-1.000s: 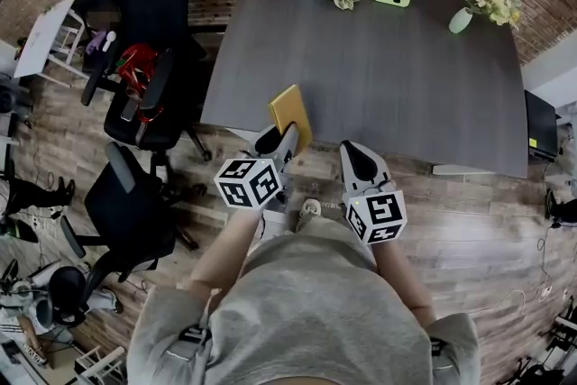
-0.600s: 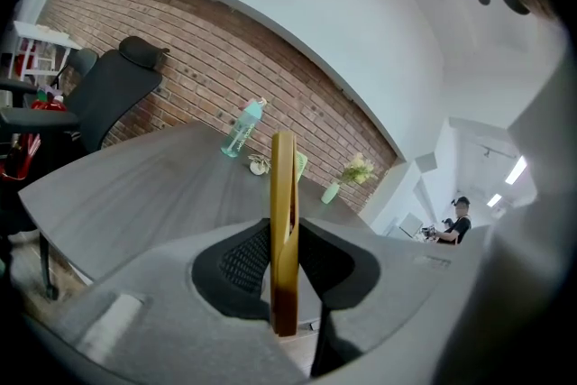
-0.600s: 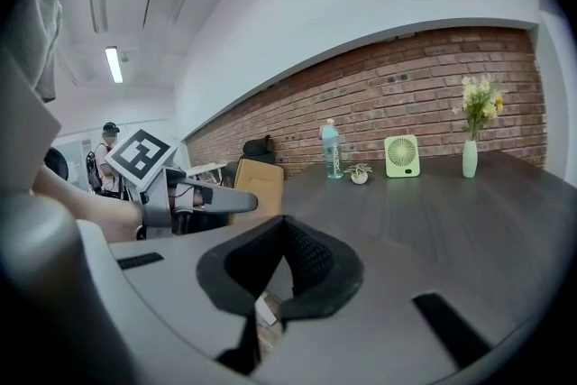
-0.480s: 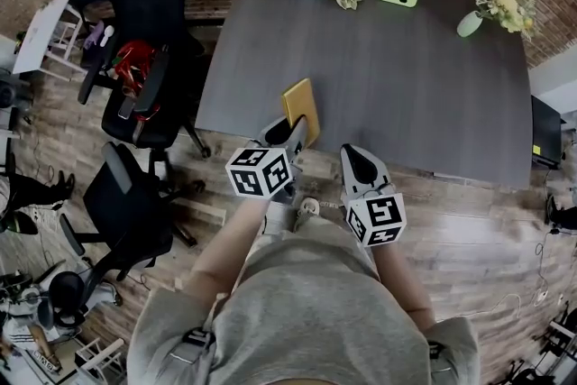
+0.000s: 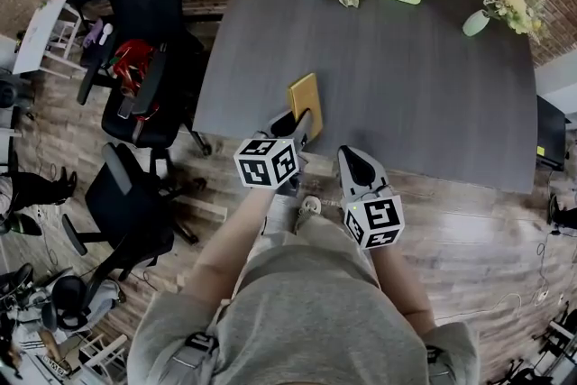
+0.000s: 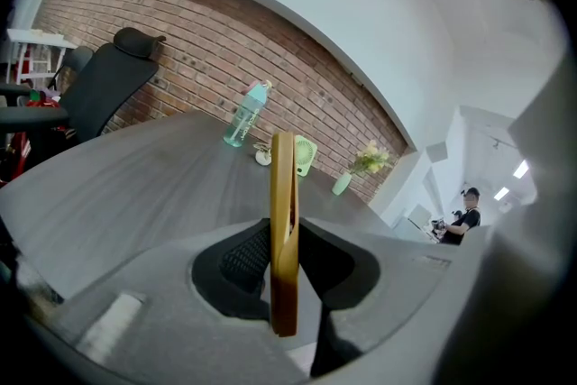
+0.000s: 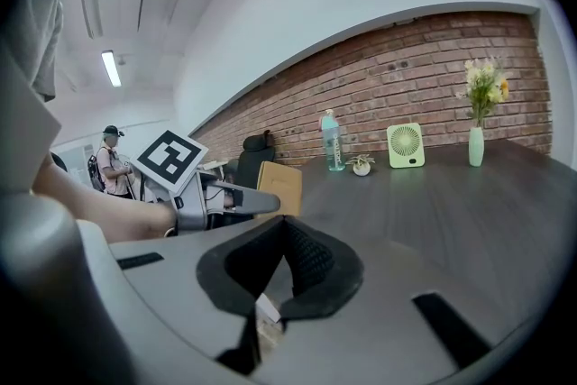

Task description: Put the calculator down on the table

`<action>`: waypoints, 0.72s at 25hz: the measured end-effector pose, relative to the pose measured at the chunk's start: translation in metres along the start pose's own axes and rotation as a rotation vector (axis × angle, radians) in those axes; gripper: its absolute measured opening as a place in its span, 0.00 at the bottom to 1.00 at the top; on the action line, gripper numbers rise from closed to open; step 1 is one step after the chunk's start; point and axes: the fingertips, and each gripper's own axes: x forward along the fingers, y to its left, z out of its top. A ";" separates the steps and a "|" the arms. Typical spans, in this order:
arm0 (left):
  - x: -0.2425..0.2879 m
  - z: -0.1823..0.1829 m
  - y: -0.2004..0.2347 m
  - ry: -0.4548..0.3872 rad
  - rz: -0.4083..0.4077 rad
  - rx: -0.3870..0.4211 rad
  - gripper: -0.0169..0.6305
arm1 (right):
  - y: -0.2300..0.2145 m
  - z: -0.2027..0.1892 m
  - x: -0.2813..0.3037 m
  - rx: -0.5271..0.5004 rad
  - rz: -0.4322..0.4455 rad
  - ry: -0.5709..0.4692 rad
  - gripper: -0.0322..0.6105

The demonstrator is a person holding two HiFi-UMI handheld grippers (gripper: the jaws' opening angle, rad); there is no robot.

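Dark table [image 5: 406, 86] lies below and ahead of your left gripper [image 5: 290, 129], which clamps the yellow calculator [image 5: 306, 102] on edge, long axis pointing straight out from the jaws. Your right gripper [image 5: 354, 165] hangs alongside, jaws together, empty.

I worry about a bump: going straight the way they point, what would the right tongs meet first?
Likely the bare table just past its near edge: it fills the view beyond the right tongs; the calculator is off to their left.
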 end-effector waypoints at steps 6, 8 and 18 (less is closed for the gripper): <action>0.013 -0.001 0.004 0.023 0.004 0.013 0.17 | -0.001 -0.004 0.003 0.007 0.006 0.014 0.05; 0.016 -0.002 0.006 0.032 0.009 0.015 0.17 | 0.000 -0.006 0.004 0.011 0.007 0.019 0.05; 0.030 -0.013 0.014 0.083 0.030 0.028 0.17 | -0.002 -0.007 0.006 0.011 0.000 0.022 0.05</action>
